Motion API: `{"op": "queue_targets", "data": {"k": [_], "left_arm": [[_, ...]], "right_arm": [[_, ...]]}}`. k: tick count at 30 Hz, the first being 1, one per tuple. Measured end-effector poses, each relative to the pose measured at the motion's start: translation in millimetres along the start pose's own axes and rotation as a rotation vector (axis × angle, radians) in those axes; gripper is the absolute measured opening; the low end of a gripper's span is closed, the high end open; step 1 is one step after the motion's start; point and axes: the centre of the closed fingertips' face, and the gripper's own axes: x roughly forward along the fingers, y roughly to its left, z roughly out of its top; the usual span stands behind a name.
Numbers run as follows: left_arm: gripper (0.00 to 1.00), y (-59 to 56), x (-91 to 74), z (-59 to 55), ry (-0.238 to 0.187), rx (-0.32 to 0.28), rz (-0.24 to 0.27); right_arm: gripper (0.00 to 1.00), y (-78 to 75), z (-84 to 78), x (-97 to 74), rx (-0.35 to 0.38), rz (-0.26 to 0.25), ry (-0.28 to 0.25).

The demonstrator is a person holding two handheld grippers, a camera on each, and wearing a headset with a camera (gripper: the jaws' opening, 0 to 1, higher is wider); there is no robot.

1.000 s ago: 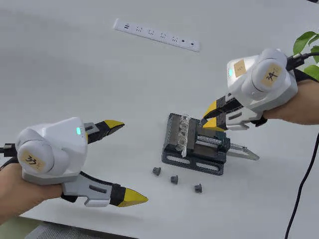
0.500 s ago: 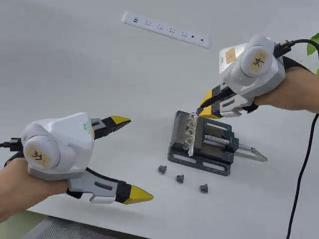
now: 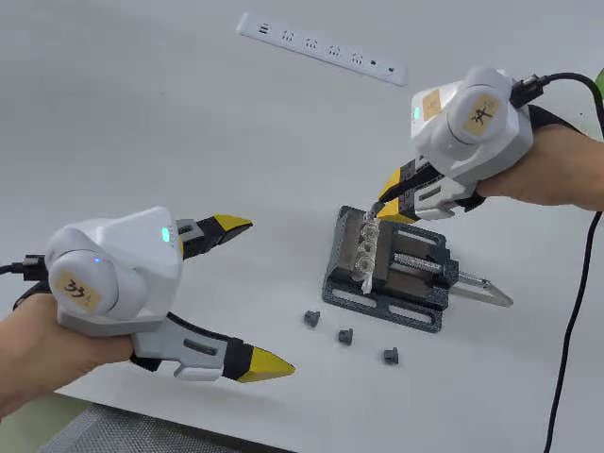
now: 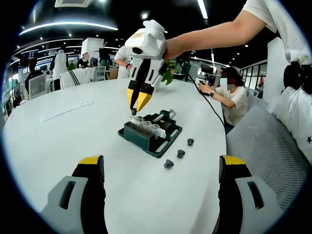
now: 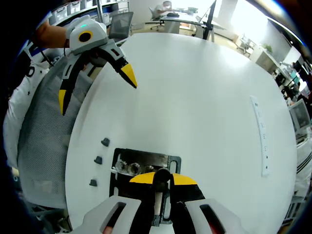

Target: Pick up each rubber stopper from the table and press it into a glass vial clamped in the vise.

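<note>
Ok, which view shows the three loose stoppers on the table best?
The head view: the loose stoppers lie unobstructed in a row beside the vise. The left gripper view shows them small, right of the vise; the right gripper view shows them tiny, to its left.

White housings and black, yellow-tipped jaws were recorded on the left gripper (image 3: 267,297), lower left, and right gripper (image 3: 377,210), upper right. The vise (image 3: 406,283), loose stoppers (image 3: 345,336) and gripped stopper (image 5: 162,176) were dark grey; the table (image 3: 142,113) white.
</note>
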Motion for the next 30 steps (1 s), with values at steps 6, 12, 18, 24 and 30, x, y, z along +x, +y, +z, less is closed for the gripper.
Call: {"op": "queue_targets", "data": {"k": [6, 12, 18, 24, 30], "left_arm": [[0.98, 0.6, -0.1, 0.1, -0.005, -0.002, 0.001], [0.98, 0.4, 0.0, -0.4, -0.005, -0.004, 0.002], [0.98, 0.9, 0.0, -1.4, -0.005, -0.006, 0.003], [0.98, 1.0, 0.6, -0.7, -0.008, -0.007, 0.002], [0.98, 1.0, 0.7, -0.5, -0.008, -0.008, 0.002]], "right_arm": [[0.06, -0.2, -2.3, 1.9, -0.005, 0.006, 0.014], [0.06, -0.7, -3.6, 2.9, -0.009, 0.007, 0.021], [0.06, -0.5, -3.1, 3.5, -0.008, 0.01, 0.022], [0.06, 0.2, -3.8, 4.0, -0.007, 0.013, 0.023], [0.06, -0.6, -3.9, 4.9, -0.007, 0.013, 0.024]]}}
